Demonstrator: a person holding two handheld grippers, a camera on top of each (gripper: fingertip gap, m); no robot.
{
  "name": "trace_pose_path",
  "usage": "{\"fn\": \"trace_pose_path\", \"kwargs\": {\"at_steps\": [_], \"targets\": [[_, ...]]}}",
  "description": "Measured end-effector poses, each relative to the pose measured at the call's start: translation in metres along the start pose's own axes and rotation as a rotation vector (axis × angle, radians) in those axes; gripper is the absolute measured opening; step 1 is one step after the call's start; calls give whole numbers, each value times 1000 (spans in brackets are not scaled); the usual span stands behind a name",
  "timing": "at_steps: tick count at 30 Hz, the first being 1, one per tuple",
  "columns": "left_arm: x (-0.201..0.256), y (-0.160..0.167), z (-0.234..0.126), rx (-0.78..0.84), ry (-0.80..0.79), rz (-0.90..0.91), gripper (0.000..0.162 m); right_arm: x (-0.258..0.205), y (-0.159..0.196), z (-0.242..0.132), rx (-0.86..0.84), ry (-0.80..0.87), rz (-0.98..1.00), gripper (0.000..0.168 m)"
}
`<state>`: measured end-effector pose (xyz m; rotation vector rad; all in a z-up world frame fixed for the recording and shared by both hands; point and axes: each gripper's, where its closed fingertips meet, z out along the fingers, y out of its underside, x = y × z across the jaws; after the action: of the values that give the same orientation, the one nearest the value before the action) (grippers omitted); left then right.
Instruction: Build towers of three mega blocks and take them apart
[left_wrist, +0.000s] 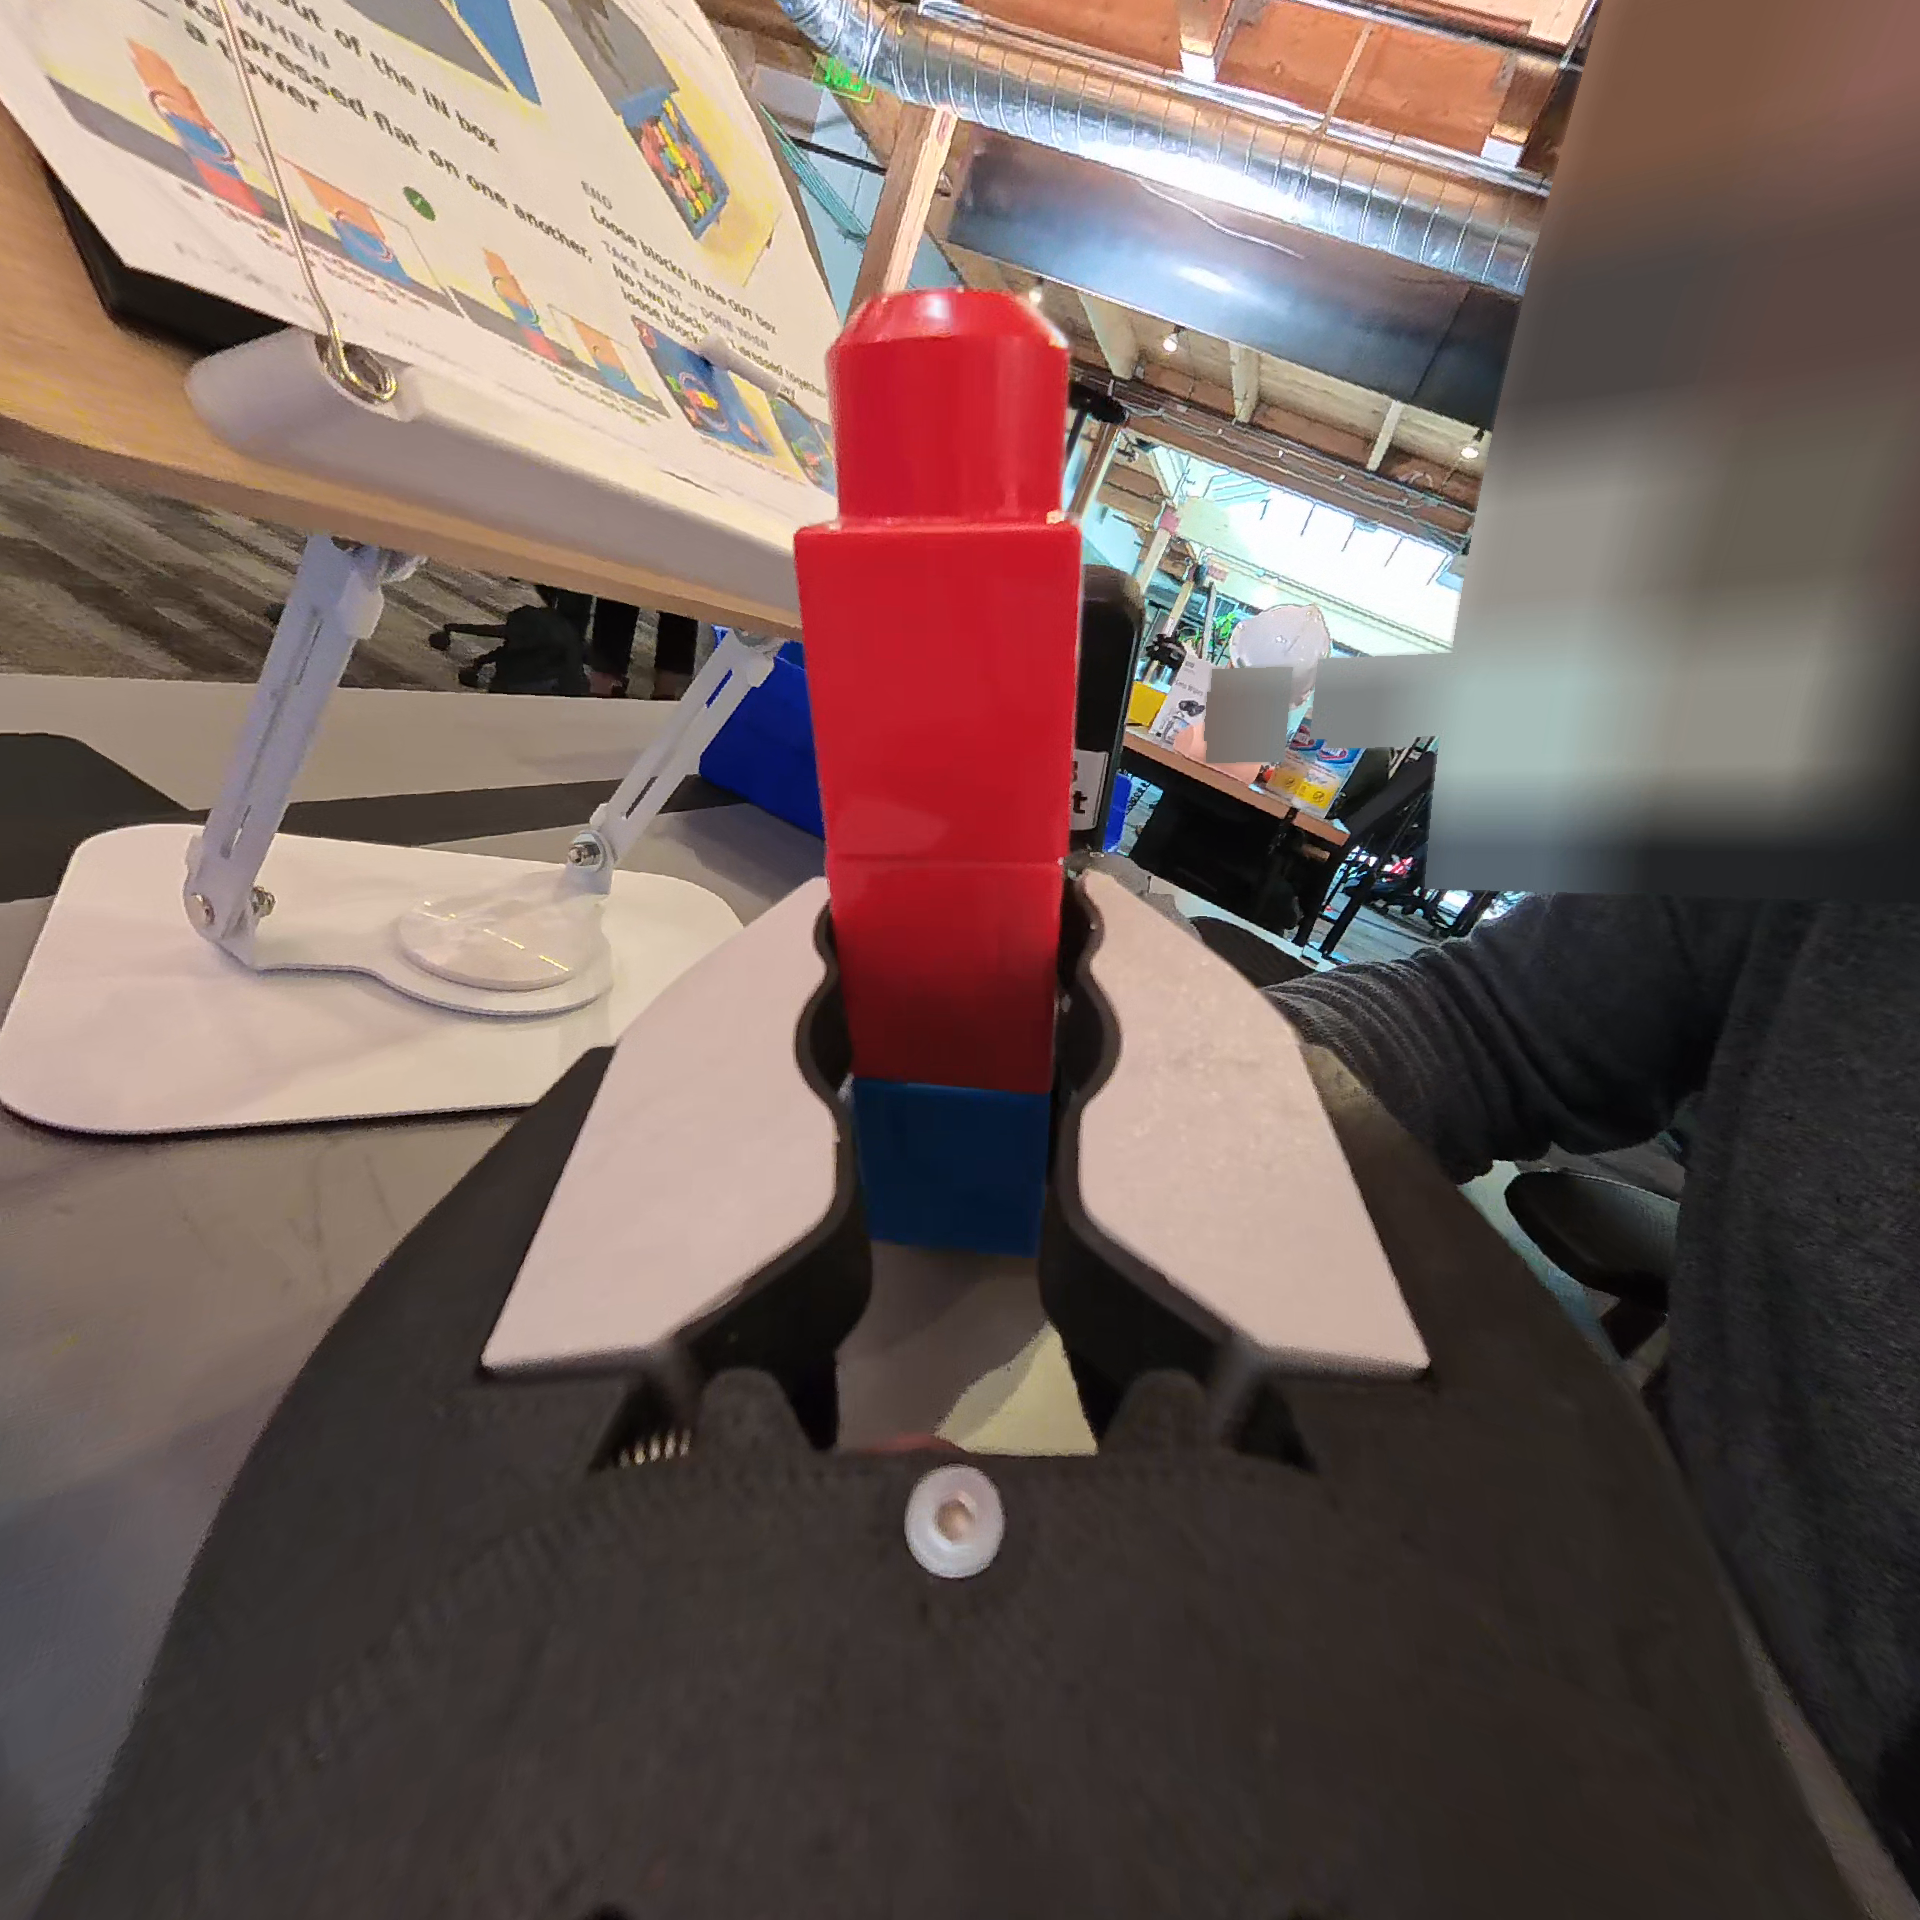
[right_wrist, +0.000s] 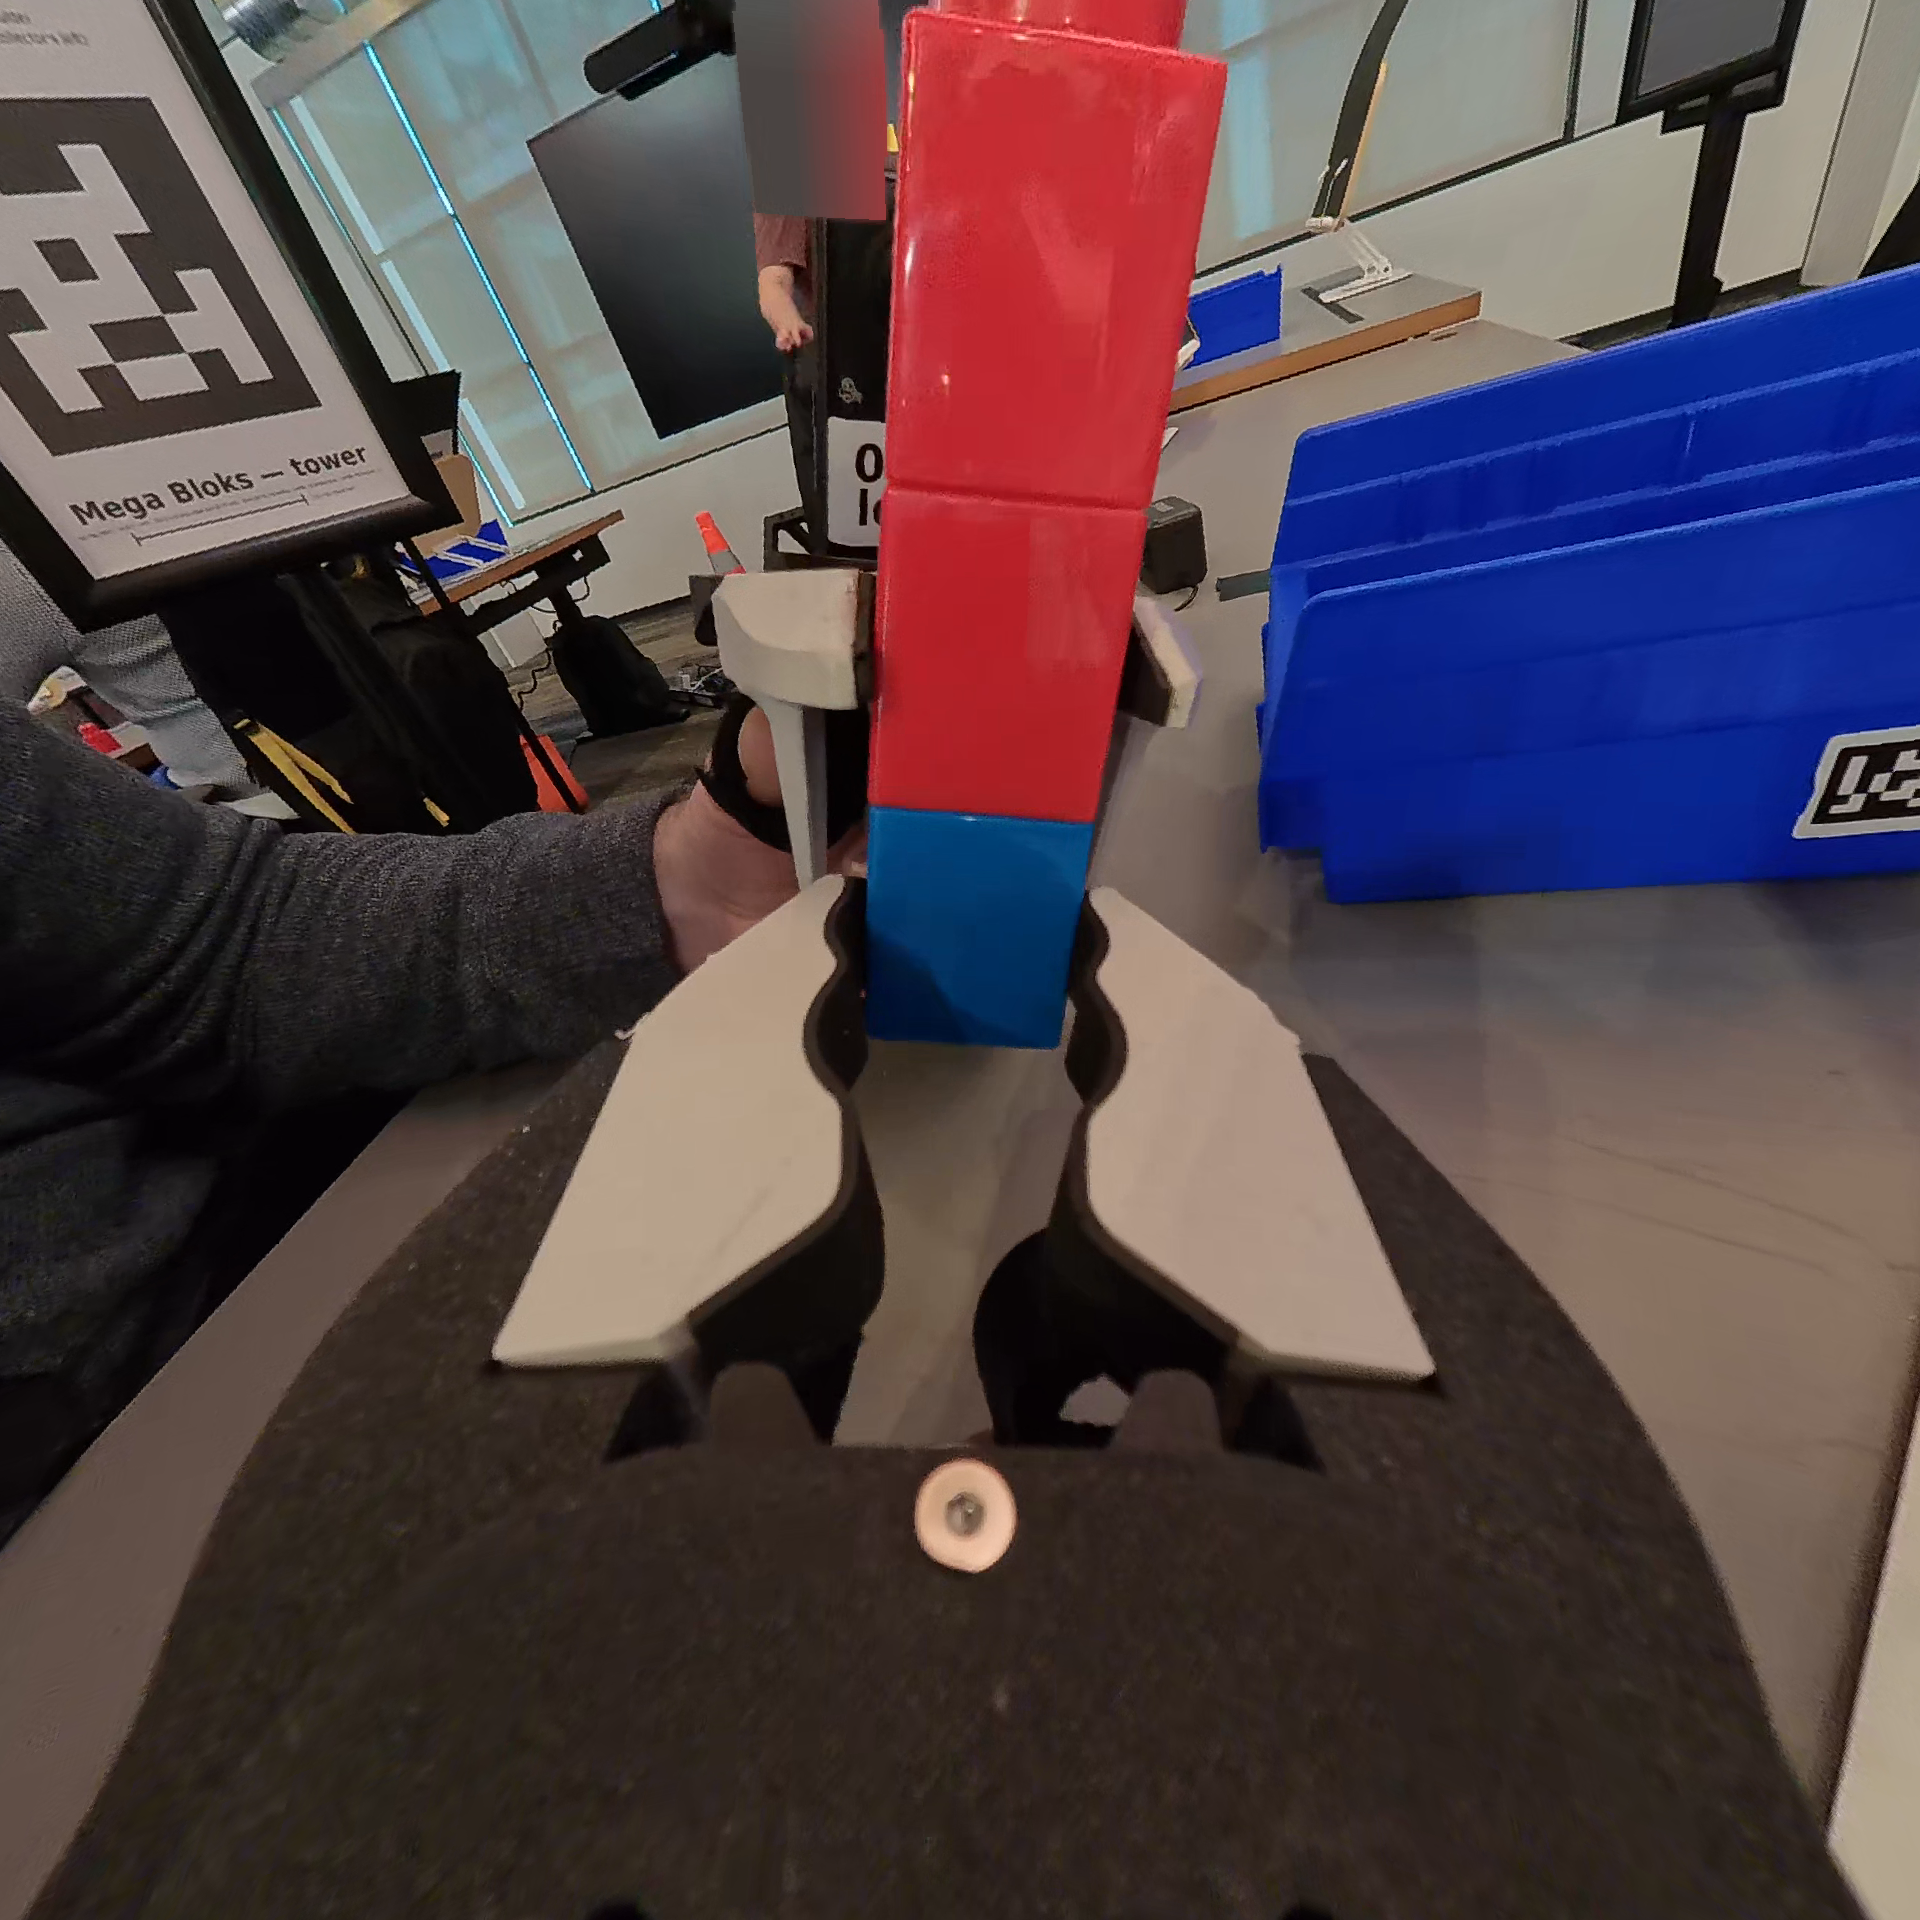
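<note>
Two grippers hold one upright tower clear of the table: left gripper (left_wrist: 951, 971) clamps the middle red block (left_wrist: 945, 966), right gripper (right_wrist: 971, 961) clamps the blue base block (right_wrist: 971, 925), so separation runs along the vertical axis.

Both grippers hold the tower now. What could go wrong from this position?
1. The left gripper clamps the lower red block, the right gripper the blue block; a skewed pull may jam that joint.
2. The top red block is ungripped and may pop off.
</note>
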<state>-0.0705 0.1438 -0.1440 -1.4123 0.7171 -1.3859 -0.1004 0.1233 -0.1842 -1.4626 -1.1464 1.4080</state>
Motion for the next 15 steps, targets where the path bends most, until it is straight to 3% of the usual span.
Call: {"fn": "trace_pose_path", "kwargs": {"at_steps": [5, 11, 15], "targets": [[1, 0, -1, -30, -4, 20, 37, 0, 0, 1, 0, -4, 2, 36], [5, 12, -6, -180, -21, 111, 37, -1, -18, -12, 125, -47, 36, 49], [14, 8, -7, -200, 4, 161, 37, -11, -29, -15, 119, -57, -49, 55]]}}
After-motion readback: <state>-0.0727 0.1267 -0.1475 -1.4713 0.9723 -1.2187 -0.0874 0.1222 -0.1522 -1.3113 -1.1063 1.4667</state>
